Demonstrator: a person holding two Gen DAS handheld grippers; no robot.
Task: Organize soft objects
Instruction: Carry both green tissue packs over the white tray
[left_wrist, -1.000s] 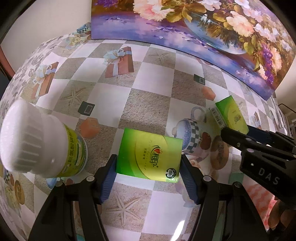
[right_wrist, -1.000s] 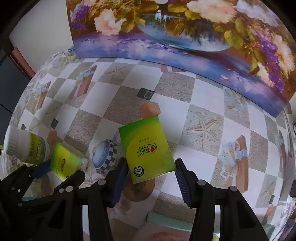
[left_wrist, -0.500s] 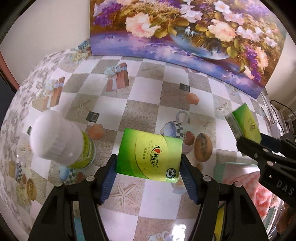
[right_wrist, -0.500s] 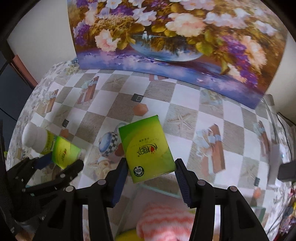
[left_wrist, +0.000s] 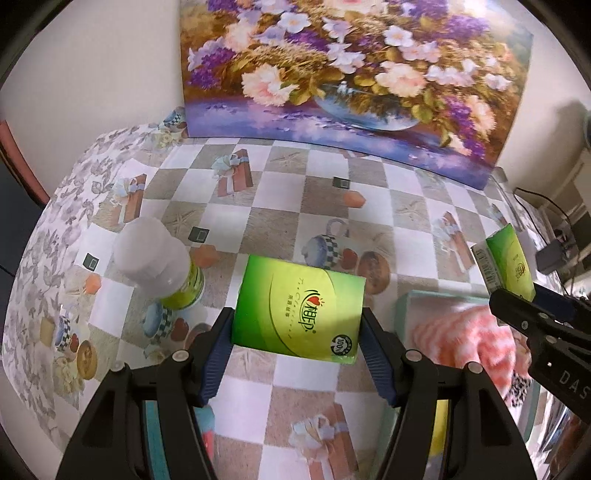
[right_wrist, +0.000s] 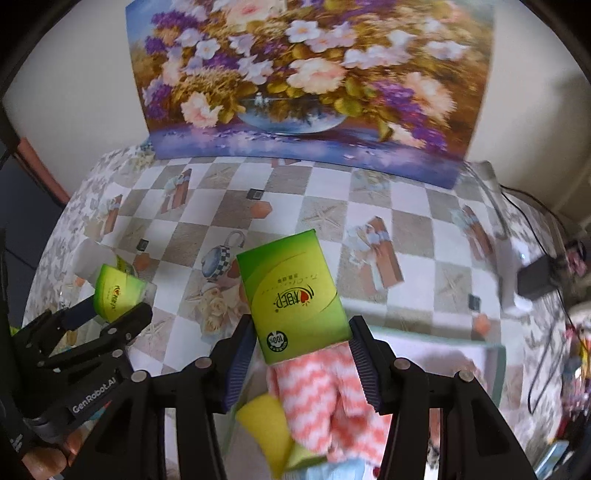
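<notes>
The left gripper (left_wrist: 297, 341) has its blue pads (left_wrist: 216, 354) pressed against both sides of a green tissue pack (left_wrist: 299, 308), holding it flat-faced and clear of the table (left_wrist: 288, 206), label upward. The right gripper (right_wrist: 301, 349) pinches a second pack (right_wrist: 293, 295) the same way, tilted a little, its round black mark at the near end. Each tool shows in the other's view: the right one reaches in from the right edge of the left camera with its pack (left_wrist: 508, 267) held on edge, and the left one sits low at the left of the right camera with its pack (right_wrist: 112, 293) poking up between the jaws. Right under the right gripper there is a pale teal box (right_wrist: 495, 354), and in it lies a pink-and-white zigzag cloth (right_wrist: 325, 398) with a yellow sponge (right_wrist: 266, 424) just beside it; the right pack hangs over the box's far rim. From the left camera the same box (left_wrist: 404, 302) and cloth (left_wrist: 461, 339) sit to the right of the held pack. To the left of that pack stands a white-capped bottle (left_wrist: 155, 254) with a green label, upright on the checkered tablecloth. At the back, a big flower painting (left_wrist: 354, 81) leans against the wall, and a black adapter (right_wrist: 535, 275) with a cable lies at the far right table edge.
</notes>
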